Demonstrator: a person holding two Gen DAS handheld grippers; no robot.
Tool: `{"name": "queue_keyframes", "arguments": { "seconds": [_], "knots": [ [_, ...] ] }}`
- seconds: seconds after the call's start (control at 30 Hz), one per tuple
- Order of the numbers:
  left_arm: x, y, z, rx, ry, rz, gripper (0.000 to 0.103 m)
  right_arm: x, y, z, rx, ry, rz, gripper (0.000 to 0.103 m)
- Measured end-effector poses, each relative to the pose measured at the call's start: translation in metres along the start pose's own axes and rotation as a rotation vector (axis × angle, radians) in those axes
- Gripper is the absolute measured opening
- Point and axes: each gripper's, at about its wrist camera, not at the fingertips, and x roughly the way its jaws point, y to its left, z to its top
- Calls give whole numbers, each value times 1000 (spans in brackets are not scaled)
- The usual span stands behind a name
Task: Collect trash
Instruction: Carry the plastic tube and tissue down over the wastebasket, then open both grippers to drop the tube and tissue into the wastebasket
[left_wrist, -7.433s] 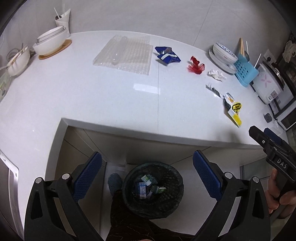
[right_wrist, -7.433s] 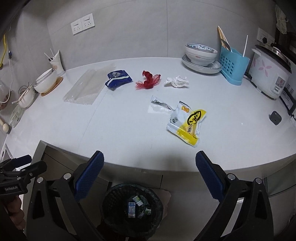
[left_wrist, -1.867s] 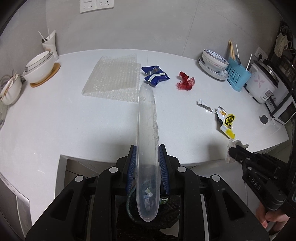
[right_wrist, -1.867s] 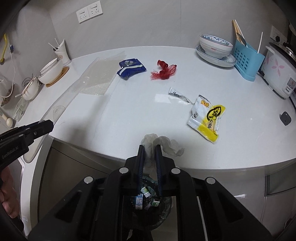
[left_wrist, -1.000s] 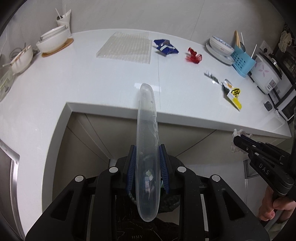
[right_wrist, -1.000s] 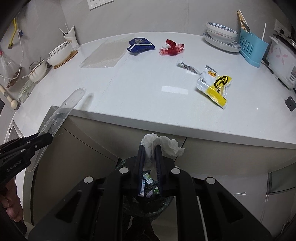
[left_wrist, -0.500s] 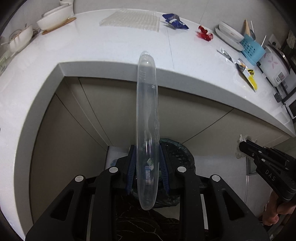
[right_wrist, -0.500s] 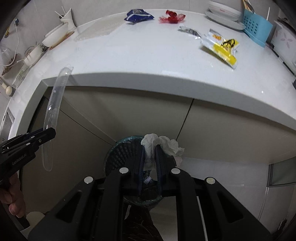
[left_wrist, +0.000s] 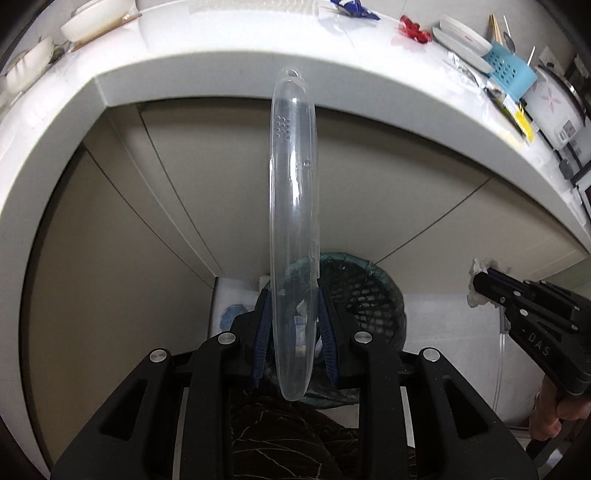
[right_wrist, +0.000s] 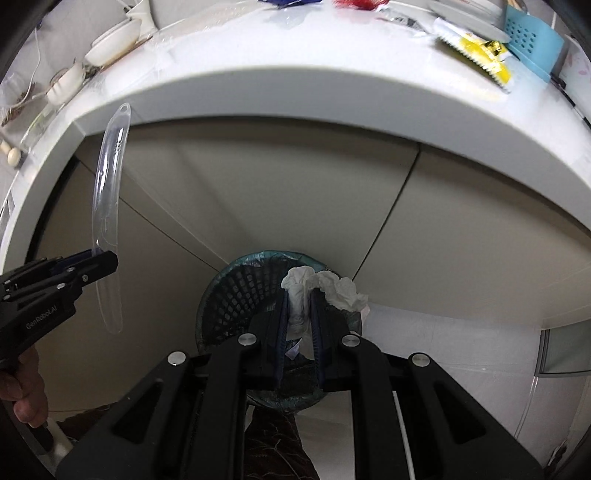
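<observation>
Dropped from counter (left_wrist: 229, 70) height, my left gripper (left_wrist: 293, 325) clamps the clear plastic blister shell (left_wrist: 293, 206) and my right gripper (right_wrist: 300, 314) pinches the crumpled tissue (right_wrist: 332, 286), both now poised over the mesh wastebasket (right_wrist: 236, 291), ready to release.

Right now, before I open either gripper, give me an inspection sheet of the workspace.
Surface: white countertop, seen from below its edge.
Job's things: clear plastic tray and crumpled tissue held; mesh bin on the floor below both.
Clutter: yellow wrapper, red net, blue packet, bubble wrap on the counter.
Grippers: left gripper jaws shut on the tray; right gripper jaws shut on the tissue.
Cables: thin clear tube at far right.
Surroundings: beige cabinet doors; bowls, blue caddy, rice cooker.
</observation>
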Motion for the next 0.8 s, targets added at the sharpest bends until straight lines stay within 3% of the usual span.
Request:
{"name": "queue_keyframes", "arguments": {
  "seconds": [0.4,0.8],
  "knots": [
    [24,10,-20,6,85,16,25,40,9,-1,-31,55,13,12],
    [29,3,-24,43,114,7,25,52,8,-4,-32,73,27,25]
  ]
}}
